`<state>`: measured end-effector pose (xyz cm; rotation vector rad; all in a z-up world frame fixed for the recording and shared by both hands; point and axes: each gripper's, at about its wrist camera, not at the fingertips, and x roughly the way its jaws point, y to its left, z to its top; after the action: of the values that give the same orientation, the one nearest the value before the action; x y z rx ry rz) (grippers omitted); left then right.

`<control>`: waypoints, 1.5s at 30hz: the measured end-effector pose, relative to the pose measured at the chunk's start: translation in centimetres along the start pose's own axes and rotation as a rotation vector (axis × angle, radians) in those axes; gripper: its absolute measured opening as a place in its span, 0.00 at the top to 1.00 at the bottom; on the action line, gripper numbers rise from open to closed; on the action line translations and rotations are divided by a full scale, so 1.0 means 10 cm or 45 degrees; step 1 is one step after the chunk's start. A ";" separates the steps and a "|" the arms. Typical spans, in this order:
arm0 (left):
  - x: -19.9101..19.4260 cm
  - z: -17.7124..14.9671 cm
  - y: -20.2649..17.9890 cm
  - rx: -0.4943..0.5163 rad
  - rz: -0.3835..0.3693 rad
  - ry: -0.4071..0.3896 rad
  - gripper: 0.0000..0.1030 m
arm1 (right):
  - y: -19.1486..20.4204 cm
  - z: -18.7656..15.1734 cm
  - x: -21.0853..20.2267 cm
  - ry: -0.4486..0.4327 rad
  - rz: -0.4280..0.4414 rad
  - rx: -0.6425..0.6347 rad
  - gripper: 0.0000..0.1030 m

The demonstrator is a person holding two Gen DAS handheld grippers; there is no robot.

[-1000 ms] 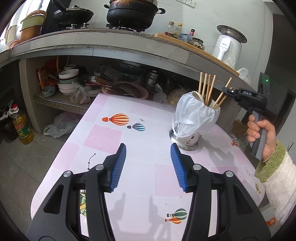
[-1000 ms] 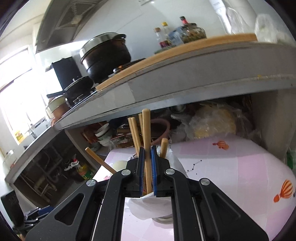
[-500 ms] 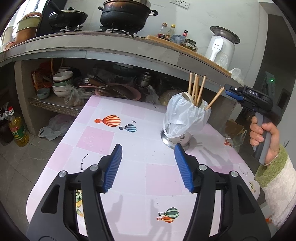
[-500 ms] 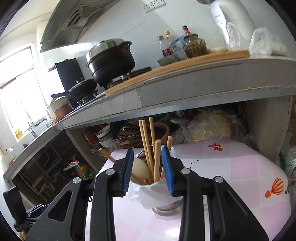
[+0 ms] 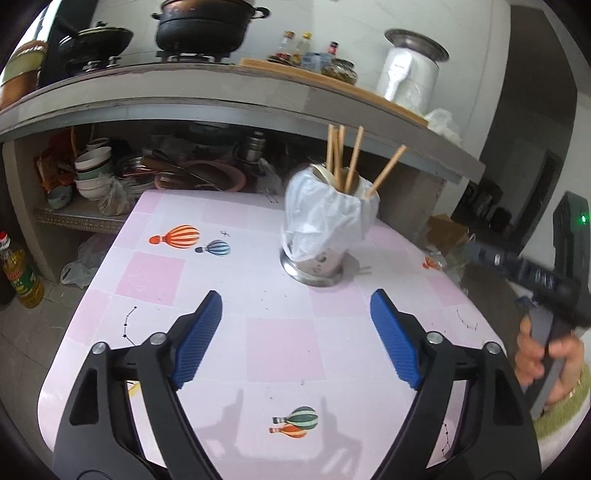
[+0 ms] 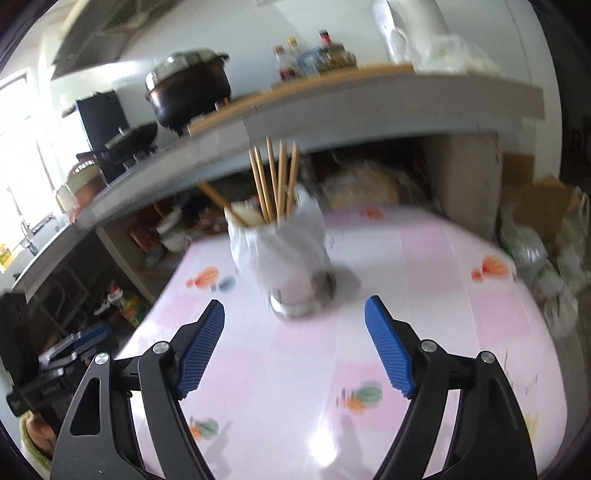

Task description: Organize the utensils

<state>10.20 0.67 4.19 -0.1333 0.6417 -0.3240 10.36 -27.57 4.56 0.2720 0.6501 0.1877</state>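
Note:
A metal utensil holder (image 5: 317, 264) wrapped in a white plastic bag (image 5: 328, 218) stands on the pink table (image 5: 280, 350). Several wooden chopsticks (image 5: 352, 158) and a pale spoon stand in it. It also shows, blurred, in the right wrist view (image 6: 295, 258) with the chopsticks (image 6: 275, 184). My left gripper (image 5: 295, 336) is open and empty above the table, short of the holder. My right gripper (image 6: 293, 343) is open and empty, back from the holder; its body shows at the right of the left wrist view (image 5: 543, 280).
A concrete counter (image 5: 221, 96) overhangs the far side of the table, carrying pots (image 5: 207, 26), bottles and a white appliance (image 5: 410, 74). Under it a shelf holds bowls (image 5: 92, 173) and pans. An oil bottle (image 5: 20, 269) stands on the floor at left.
My right gripper let go of a chopstick into the holder, opened wide and pulled back and down. My left gripper opened wider and drew back slightly.

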 end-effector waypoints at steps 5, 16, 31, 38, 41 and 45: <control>0.00 0.00 -0.17 0.041 0.022 0.014 0.16 | -0.03 -0.28 -0.07 0.058 -0.008 0.039 0.22; -0.07 0.03 -0.29 -0.004 0.180 -0.016 0.10 | -0.04 -0.37 -0.14 0.077 -0.030 0.029 0.15; -0.08 0.04 -0.45 0.129 0.433 0.002 0.09 | 0.02 -0.38 -0.36 -0.010 -0.145 -0.091 0.08; -0.16 0.05 -0.40 0.046 0.439 -0.063 0.09 | 0.06 -0.38 -0.41 -0.032 -0.161 -0.141 0.06; -0.18 0.06 -0.39 0.038 0.453 -0.073 0.09 | 0.07 -0.38 -0.42 -0.036 -0.153 -0.145 0.06; -0.17 0.07 -0.42 0.087 0.489 -0.062 0.09 | 0.09 -0.37 -0.43 -0.044 -0.158 -0.152 0.06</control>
<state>8.29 -2.71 6.61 0.0484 0.5927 0.0281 4.62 -27.10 4.47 0.1190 0.6170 0.1022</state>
